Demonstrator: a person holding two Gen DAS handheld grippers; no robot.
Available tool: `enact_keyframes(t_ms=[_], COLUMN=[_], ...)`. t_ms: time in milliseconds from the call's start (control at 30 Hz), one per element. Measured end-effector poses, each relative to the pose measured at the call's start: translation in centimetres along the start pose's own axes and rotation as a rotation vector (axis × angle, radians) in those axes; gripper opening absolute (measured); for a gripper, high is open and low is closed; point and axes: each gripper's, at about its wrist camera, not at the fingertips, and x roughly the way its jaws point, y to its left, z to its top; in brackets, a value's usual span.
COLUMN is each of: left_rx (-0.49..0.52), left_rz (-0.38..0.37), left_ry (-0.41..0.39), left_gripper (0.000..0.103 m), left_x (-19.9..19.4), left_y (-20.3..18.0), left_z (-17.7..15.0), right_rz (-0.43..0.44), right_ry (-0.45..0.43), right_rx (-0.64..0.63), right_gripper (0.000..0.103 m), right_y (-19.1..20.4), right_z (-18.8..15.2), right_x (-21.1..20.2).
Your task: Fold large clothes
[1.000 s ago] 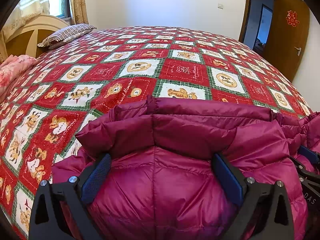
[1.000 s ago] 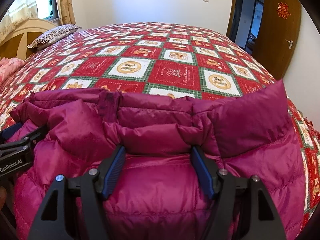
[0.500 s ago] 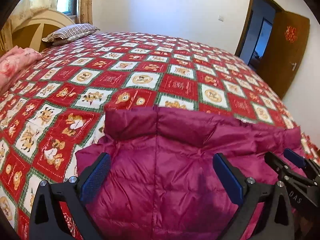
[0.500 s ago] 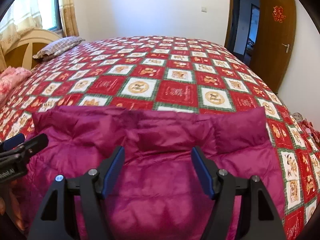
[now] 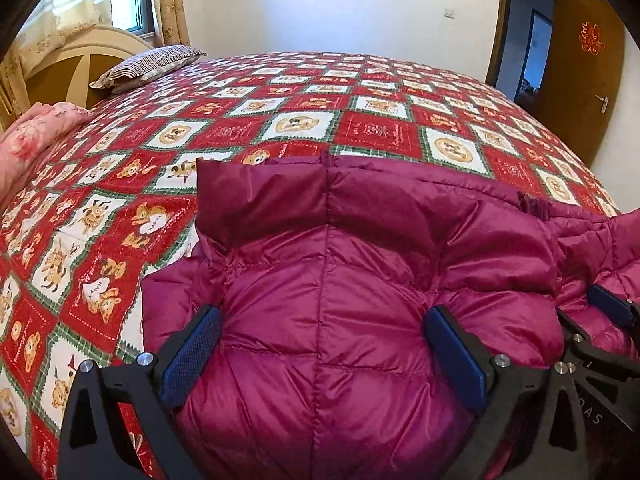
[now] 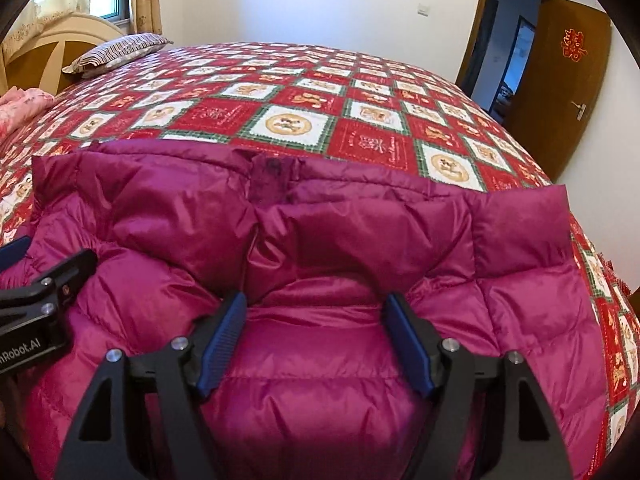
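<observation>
A magenta quilted down jacket [image 5: 360,280] lies on the bed, also filling the lower right wrist view [image 6: 320,248], with a folded padded edge across its far side. My left gripper [image 5: 322,354] is open, its blue pads wide apart over the jacket's left part. My right gripper [image 6: 316,344] is open over the jacket's middle, pads apart with fabric bulging between them. The right gripper's finger [image 5: 608,308] shows at the left view's right edge; the left gripper's body [image 6: 44,300] shows at the right view's left edge.
The bed has a red, white and green patchwork bedspread [image 5: 360,128]. A striped pillow [image 5: 148,66] and a wooden headboard [image 5: 68,68] are at the far left, pink bedding [image 5: 36,136] at the left edge. A brown door [image 6: 568,88] stands open at the right.
Both grippers rose and pulled back half a second ago, then came down closer to the jacket again. Both stayed open. The jacket's far edge looks flatter than a second ago.
</observation>
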Motion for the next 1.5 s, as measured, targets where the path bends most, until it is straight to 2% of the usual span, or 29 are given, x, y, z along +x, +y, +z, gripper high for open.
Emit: enact_keyframes(t_ms=[100,167,300,367,500,600,733,800,900,967,1033,1100,1133,1200,1300,1500], left_rx=[0.013,0.035,-0.022,-0.046,-0.136,-0.168,-0.177,-0.182,-0.198,-0.194,-0.189,-0.195,-0.202,-0.221,-0.235,-0.271], left_rz=[-0.013,-0.036,-0.081,-0.059,-0.072,-0.089,-0.097,-0.115,-0.155,-0.160,-0.183,-0.204,-0.224,-0.278,-0.314,-0.363], left_ry=[0.030,0.055,-0.052,-0.058,0.038,0.008,0.034,0.037,0.011,-0.013,-0.025,-0.031,-0.032,-0.026,-0.041,-0.085], left_gripper=[0.102,0.102,0.102,0.102,0.102,0.102,0.102,0.102,0.102,0.101,0.092,0.058,0.053,0.032,0.017,0.012], left_x=[0.4,-0.9,-7.0,-7.9,-5.8,-5.9,-6.0,-6.6,-7.8,-7.9,-7.8,-8.0,-8.0,-8.0,-8.6,-10.9], left_y=[-0.1,0.3,3.1,4.4,6.3,6.6,6.4,6.5,6.6,6.3,5.9,6.0,6.2,6.5,6.7,8.1], left_z=[0.2,0.2,-1.8,-3.4,-6.9,-7.3,-7.4,-8.0,-9.2,-9.6,-9.5,-9.4,-9.4,-9.5,-9.6,-10.0], right_rz=[0.000,0.010,0.048,0.038,-0.014,-0.030,-0.015,0.001,0.032,0.029,0.005,0.002,-0.001,-0.014,-0.023,-0.022], right_ry=[0.001,0.003,-0.025,-0.056,-0.073,-0.066,-0.050,-0.051,-0.095,-0.062,-0.078,-0.061,-0.052,-0.049,-0.055,-0.049], right_rx=[0.000,0.002,0.006,-0.020,-0.056,-0.065,-0.050,-0.033,0.013,-0.011,-0.036,-0.033,-0.031,-0.038,-0.041,-0.033], right_gripper=[0.075,0.075,0.077,0.080,0.081,0.083,0.084,0.084,0.086,0.087,0.089,0.090,0.092,0.092,0.092,0.092], right_y=[0.0,-0.2,-0.6,-0.2,1.2,1.5,1.0,0.5,-0.1,0.6,1.2,1.2,1.1,1.2,1.4,1.4], right_z=[0.0,0.0,-1.5,-3.3,-5.6,-5.6,-5.4,-5.7,-7.6,-9.1,-10.0,-9.7,-9.5,-9.4,-9.6,-9.9], right_x=[0.1,-0.2,-4.3,-6.2,-5.8,-5.1,-5.0,-6.4,-9.6,-9.2,-8.6,-8.1,-7.9,-7.6,-7.8,-8.2])
